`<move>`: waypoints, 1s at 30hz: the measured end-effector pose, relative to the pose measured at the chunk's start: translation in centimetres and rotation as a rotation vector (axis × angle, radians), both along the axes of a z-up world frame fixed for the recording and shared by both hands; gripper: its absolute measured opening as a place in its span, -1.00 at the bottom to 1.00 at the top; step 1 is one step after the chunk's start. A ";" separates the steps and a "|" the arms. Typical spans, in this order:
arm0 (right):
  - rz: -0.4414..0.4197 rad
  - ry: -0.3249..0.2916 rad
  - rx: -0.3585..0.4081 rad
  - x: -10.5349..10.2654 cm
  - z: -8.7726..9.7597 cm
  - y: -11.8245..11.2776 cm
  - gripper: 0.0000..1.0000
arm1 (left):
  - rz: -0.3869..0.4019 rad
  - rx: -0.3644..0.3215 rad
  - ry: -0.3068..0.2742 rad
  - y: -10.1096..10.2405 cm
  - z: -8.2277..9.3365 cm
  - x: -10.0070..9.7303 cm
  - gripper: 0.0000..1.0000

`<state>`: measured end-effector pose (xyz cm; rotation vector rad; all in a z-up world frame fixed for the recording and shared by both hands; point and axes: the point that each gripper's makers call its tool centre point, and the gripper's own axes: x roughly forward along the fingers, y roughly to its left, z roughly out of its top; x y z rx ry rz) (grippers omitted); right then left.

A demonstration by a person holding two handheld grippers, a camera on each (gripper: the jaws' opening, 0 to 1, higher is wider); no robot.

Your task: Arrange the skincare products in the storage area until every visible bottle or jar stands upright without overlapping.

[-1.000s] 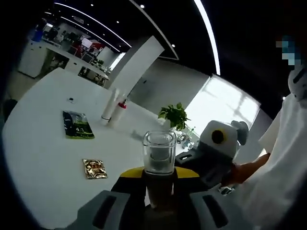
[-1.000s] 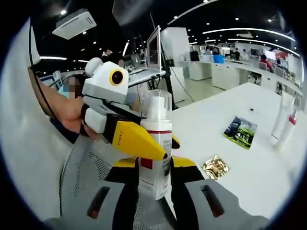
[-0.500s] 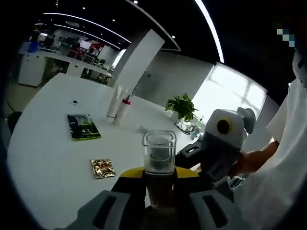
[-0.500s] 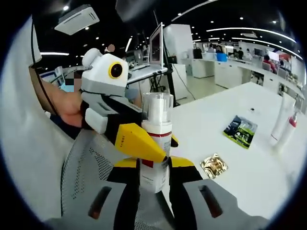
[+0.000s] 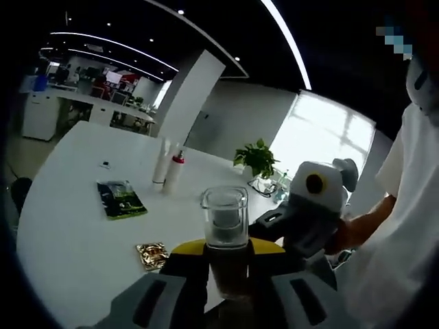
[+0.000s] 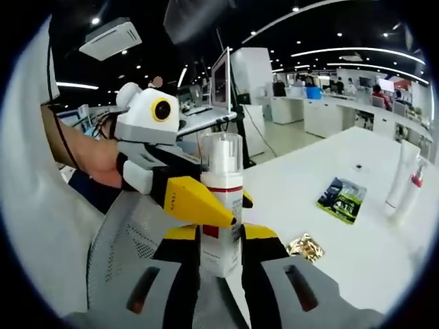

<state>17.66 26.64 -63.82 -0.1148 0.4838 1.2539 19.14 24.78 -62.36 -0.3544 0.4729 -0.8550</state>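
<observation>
1. The pump bottle (image 6: pixel 221 205), white with a red band and a clear cap, is held up off the bench (image 6: pixel 357 253) by both tools at once. The right hand-held gripper (image 6: pixel 219 257) is clamped on its lower body, and the left hand-held gripper (image 6: pixel 206 205) is closed around it higher up.
2. If the two hands pull in different directions, the bottle could twist in the jaws or slip and drop over the bench edge.
3. The clear cap (image 5: pixel 224 216) looks loose-fitting, so a squeeze near it might pop it off.
4. The bench is white and glossy. On it lie a gold sachet (image 6: pixel 306 247) and a dark green packet (image 6: pixel 342 199), and two slim tubes (image 6: pixel 403 182) stand further off, so a careless set-down could land the bottle on the sachet.
5. Around it is an open office with ceiling strip lights, a potted plant (image 5: pixel 256 159) and a bright window (image 5: pixel 322 147).
</observation>
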 end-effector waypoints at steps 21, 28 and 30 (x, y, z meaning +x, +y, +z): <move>-0.108 0.015 0.002 3.7 -0.6 -2.3 -0.61 | 0.001 0.461 -0.194 4.9 -4.5 1.1 -0.24; -0.153 0.016 0.007 5.0 -1.0 -3.2 -0.60 | -0.058 0.596 -0.246 4.1 -6.9 0.4 -0.46; -0.173 0.015 0.006 5.8 -1.2 -3.6 -0.60 | -0.066 0.609 -0.253 4.1 -7.3 0.4 -0.45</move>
